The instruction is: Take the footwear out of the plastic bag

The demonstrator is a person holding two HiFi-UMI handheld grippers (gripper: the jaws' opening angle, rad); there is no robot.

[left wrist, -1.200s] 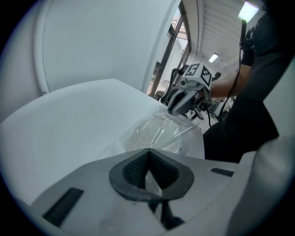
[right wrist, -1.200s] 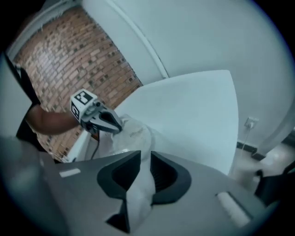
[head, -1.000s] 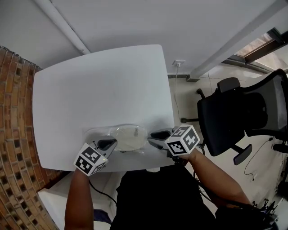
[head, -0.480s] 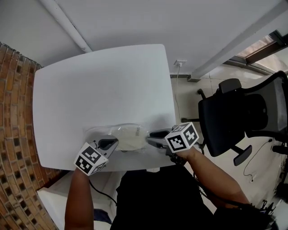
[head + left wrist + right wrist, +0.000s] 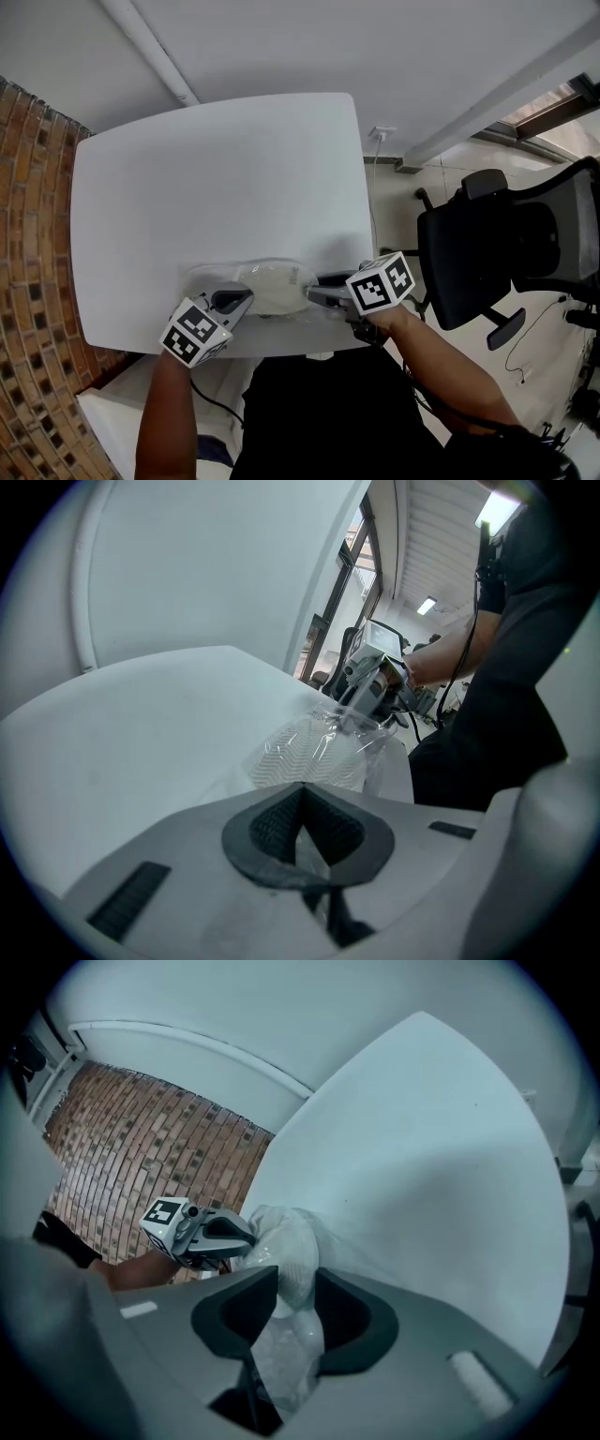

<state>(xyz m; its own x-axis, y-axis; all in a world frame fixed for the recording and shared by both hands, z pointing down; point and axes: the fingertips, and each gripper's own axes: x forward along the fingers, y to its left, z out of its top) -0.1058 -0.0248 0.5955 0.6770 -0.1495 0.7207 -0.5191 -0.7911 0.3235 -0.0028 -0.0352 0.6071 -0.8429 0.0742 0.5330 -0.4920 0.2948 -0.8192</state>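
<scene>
A clear plastic bag [image 5: 272,286] with white footwear inside lies near the front edge of the white table [image 5: 216,178]. My left gripper [image 5: 242,302] is shut on the bag's left end. In the left gripper view a thin film of plastic is pinched between its pads [image 5: 300,822], and the zigzag sole of the footwear [image 5: 314,752] shows beyond. My right gripper [image 5: 317,291] is at the bag's right end. Its jaws are opening, and the bagged footwear [image 5: 286,1251] still fills the gap and touches both pads [image 5: 298,1302].
A black office chair [image 5: 506,244] stands on the floor right of the table. A brick wall [image 5: 33,281] runs along the left side. The bag lies close to the table's near edge, next to my body.
The right gripper's marker cube has shifted slightly up and in toward the bag. The left gripper and the bag stay about where they were.
</scene>
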